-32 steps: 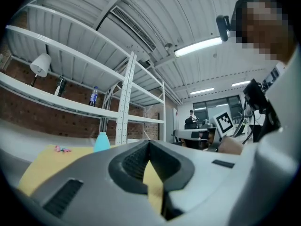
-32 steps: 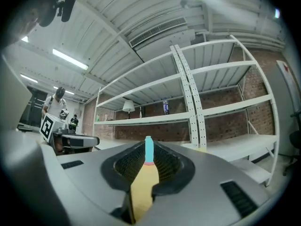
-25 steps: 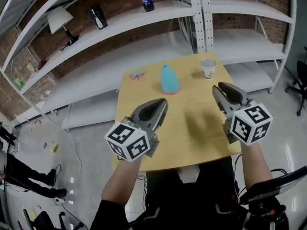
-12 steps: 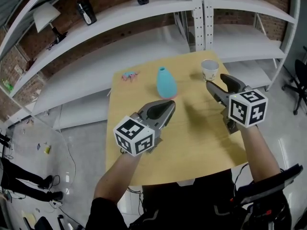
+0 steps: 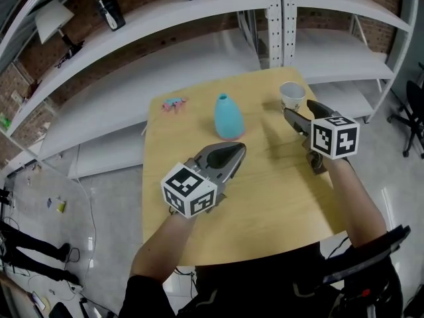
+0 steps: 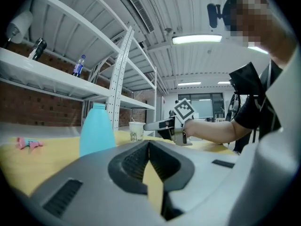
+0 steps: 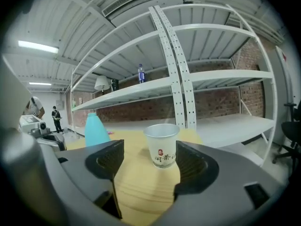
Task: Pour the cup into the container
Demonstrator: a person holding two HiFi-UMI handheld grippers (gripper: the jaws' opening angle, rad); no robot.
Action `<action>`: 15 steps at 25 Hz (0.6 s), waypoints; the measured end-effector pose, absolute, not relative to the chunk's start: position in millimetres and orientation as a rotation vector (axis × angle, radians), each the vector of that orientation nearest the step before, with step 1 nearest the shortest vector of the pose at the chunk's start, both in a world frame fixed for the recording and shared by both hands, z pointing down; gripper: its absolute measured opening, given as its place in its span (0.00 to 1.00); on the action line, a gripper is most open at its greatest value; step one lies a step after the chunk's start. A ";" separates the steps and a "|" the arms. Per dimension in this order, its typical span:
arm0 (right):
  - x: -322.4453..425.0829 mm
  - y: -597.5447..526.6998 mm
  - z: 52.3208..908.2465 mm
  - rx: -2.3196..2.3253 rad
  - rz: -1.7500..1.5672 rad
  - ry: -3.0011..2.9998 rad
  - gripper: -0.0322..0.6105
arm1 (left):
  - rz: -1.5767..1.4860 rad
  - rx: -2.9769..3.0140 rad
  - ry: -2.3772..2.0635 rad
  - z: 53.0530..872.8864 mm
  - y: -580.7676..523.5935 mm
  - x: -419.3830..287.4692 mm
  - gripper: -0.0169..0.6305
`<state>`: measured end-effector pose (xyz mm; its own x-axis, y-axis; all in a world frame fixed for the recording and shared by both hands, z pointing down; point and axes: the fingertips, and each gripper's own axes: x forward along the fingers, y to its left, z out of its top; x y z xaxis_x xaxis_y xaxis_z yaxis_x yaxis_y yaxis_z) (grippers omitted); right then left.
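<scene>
Our right gripper (image 5: 297,110) has its jaws spread wide; they have just been opening, and nothing sits between the pads yet. In the right gripper view the gap frames the cup (image 7: 162,145), which stands upright on the table (image 5: 265,197) just ahead of the tips, apart from both pads. Our left gripper (image 5: 238,149) has its jaws pressed together at the tips and carries nothing.

The coming move turns on this: the cup lies straight along the line our right gripper points, near the table's far right corner, with its long axis vertical and its open mouth up. The spread jaws stand to either side of that axis, so we judge a short push forward would bring the pads onto its walls. The right hand is clearly the nearer one; the left is well apart from the cup.

The blue container (image 5: 228,116) stands upright to the left of the cup, ahead of our left gripper. Its mouth looks narrow, so we expect the pour to need a careful tilt.
</scene>
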<state>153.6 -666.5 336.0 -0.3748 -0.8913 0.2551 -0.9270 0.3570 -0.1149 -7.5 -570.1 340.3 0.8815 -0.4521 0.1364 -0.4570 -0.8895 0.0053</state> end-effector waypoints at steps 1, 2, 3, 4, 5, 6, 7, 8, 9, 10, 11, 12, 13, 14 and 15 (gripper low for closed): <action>154.7 -671.1 338.2 1.663 0.366 -2.457 0.55 | 0.202 3.017 -0.721 339.6 -569.9 -7.0 0.02; 156.3 -675.4 340.1 1.665 0.369 -2.450 0.55 | 0.200 3.020 -0.714 339.6 -569.6 -6.3 0.02; 158.2 -679.3 342.1 1.666 0.372 -2.443 0.55 | 0.202 3.020 -0.709 340.3 -569.3 -5.5 0.02; 159.9 -683.1 344.3 1.666 0.376 -2.435 0.55 | 0.207 3.018 -0.705 341.6 -569.0 -4.8 0.02; 161.1 -686.5 346.4 1.664 0.381 -2.429 0.55 | 0.213 3.016 -0.702 342.8 -568.6 -4.4 0.02; 162.0 -689.7 348.2 1.662 0.385 -2.423 0.55 | 0.218 3.015 -0.701 343.6 -568.1 -4.1 0.02; 162.7 -692.6 349.5 1.661 0.387 -2.419 0.55 | 0.220 3.015 -0.700 343.6 -567.7 -3.8 0.02; 163.2 -695.2 350.5 1.660 0.387 -2.415 0.55 | 0.220 3.016 -0.699 343.4 -567.4 -3.5 0.02; 163.3 -697.5 351.4 1.658 0.384 -2.412 0.55 | 0.219 3.017 -0.698 343.1 -567.3 -3.2 0.02; 162.9 -699.6 352.6 1.656 0.382 -2.409 0.55 | 0.218 3.018 -0.697 342.9 -567.3 -3.2 0.02; 161.7 -701.8 354.2 1.652 0.381 -2.405 0.55 | 0.218 3.018 -0.698 342.9 -567.2 -3.6 0.02; 160.2 -704.0 356.2 1.647 0.382 -2.400 0.55 | 0.219 3.018 -0.699 343.1 -567.1 -4.2 0.02; 158.8 -706.2 358.0 1.643 0.380 -2.393 0.55 | 0.220 3.017 -0.702 343.3 -567.0 -4.6 0.02; 157.8 -708.4 359.4 1.640 0.375 -2.385 0.55 | 0.220 3.017 -0.703 343.4 -566.8 -4.7 0.02; 157.2 -710.5 360.2 1.639 0.368 -2.376 0.55 | 0.220 3.018 -0.703 343.6 -566.6 -4.5 0.02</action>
